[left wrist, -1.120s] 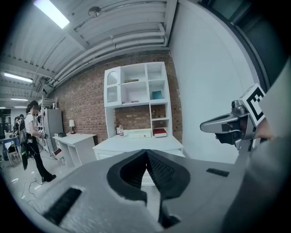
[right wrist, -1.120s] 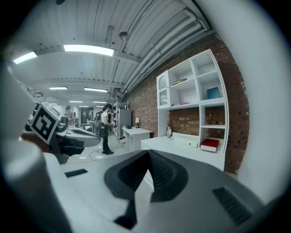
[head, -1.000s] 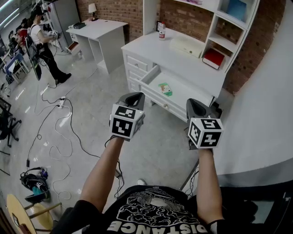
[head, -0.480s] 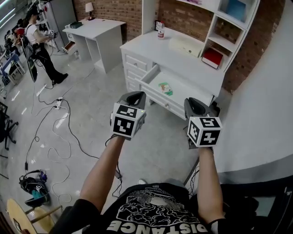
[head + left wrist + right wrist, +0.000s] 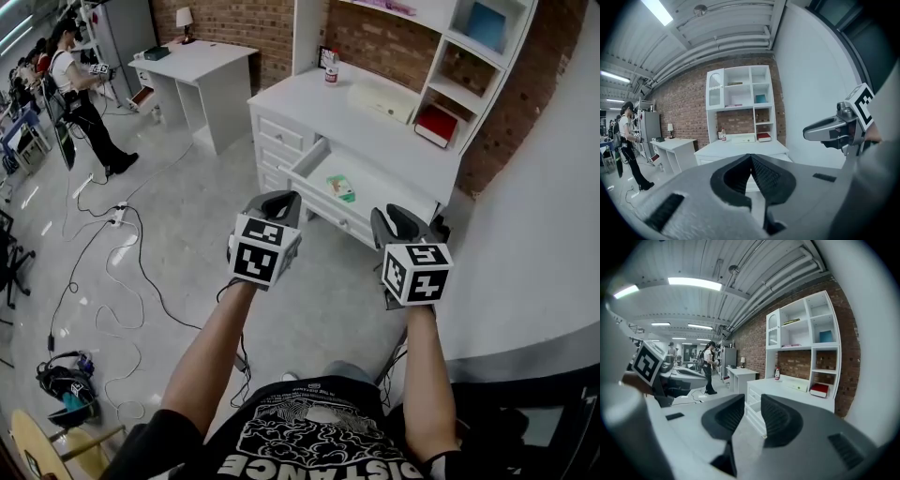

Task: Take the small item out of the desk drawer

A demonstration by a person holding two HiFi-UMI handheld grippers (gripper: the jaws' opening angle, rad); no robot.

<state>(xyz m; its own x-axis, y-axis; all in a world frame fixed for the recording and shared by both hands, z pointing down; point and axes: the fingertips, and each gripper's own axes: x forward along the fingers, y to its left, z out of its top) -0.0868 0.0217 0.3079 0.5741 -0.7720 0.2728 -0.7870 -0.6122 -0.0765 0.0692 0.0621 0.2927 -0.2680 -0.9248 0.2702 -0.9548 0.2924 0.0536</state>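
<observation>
- Where the white desk [image 5: 375, 127] stands against the brick wall [image 5: 384, 37], its drawer [image 5: 389, 192] is pulled out, with the small item [image 5: 341, 187], green and white, lying flat inside near the left end.
- Desk top: a bottle [image 5: 331, 66], a pale flat box [image 5: 382, 94]; a red book [image 5: 437, 122] in the lowest shelf of the hutch [image 5: 469, 66].
- Room: grey floor [image 5: 187, 216] with loose cables [image 5: 141, 272]; a second white desk [image 5: 202, 61] with a lamp [image 5: 187, 17]; a person [image 5: 80, 94] standing at far left.
- Left gripper [image 5: 278, 199]: jaws closed tip to tip, nothing held, short of the drawer.
- Right gripper [image 5: 398, 214]: jaws opening, a narrow gap, nothing between them, also short of the drawer.
- Head view only: the drawer's inside and the item.
- Gripper views only: the ceiling with strip lights [image 5: 693, 283] and pipes; the hutch's upper shelves.
</observation>
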